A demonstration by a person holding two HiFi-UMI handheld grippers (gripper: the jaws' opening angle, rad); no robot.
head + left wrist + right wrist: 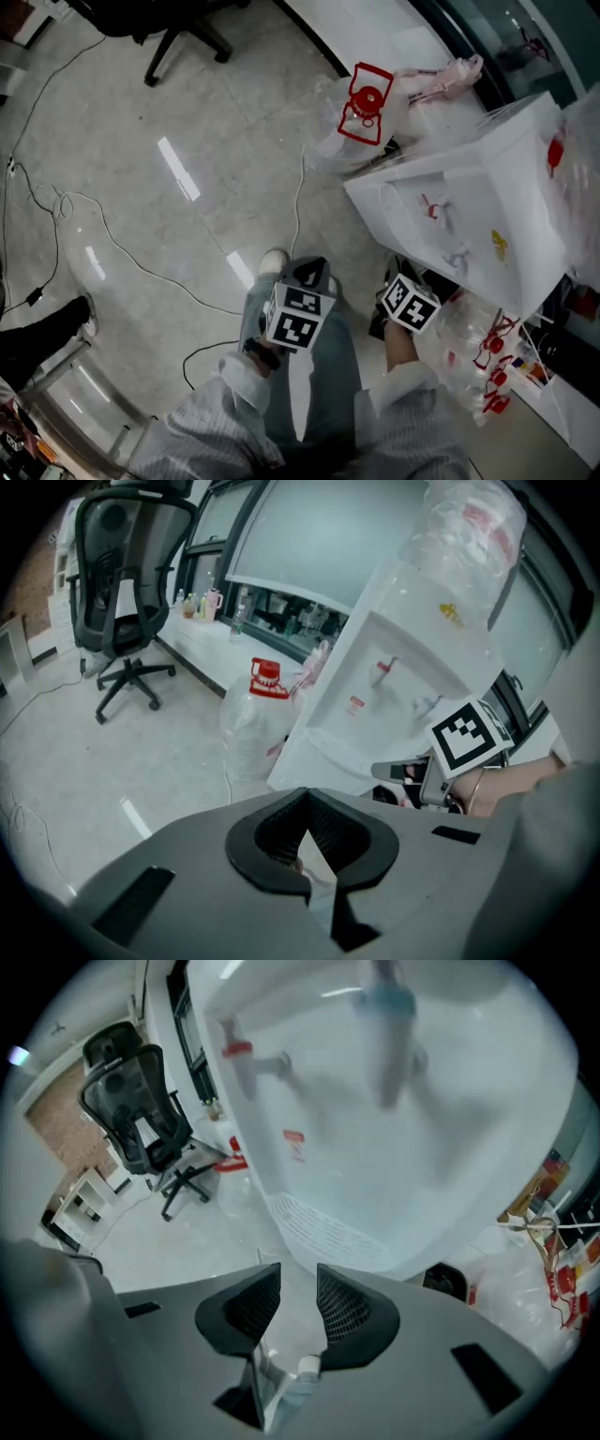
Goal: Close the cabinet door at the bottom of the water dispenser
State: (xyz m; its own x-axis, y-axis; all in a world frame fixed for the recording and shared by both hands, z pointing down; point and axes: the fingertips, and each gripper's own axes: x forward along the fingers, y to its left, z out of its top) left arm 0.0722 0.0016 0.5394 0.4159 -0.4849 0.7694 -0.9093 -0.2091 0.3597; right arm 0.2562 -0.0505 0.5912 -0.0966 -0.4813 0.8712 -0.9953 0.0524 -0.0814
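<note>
The white water dispenser (pixel 469 216) stands at the right, seen from above; its taps and drip tray face me in the left gripper view (pixel 375 696). Its bottom cabinet door is hidden in every view. My left gripper (pixel 314 270) hangs over my legs, left of the dispenser; its jaws (pixel 305 803) meet at the tips with nothing between them. My right gripper (pixel 399 279) is close to the dispenser's front, just below the drip grid (pixel 323 1227). Its jaws (pixel 298 1283) stand apart and empty. The left gripper view shows its marker cube (pixel 466 735).
An empty water bottle with a red cap (pixel 361 103) lies beside the dispenser. An office chair (pixel 122 583) stands further off. Cables (pixel 84 216) trail over the tiled floor. Plastic bags and red-handled items (pixel 487 361) sit at the right. Another person's foot (pixel 56 323) is at the left.
</note>
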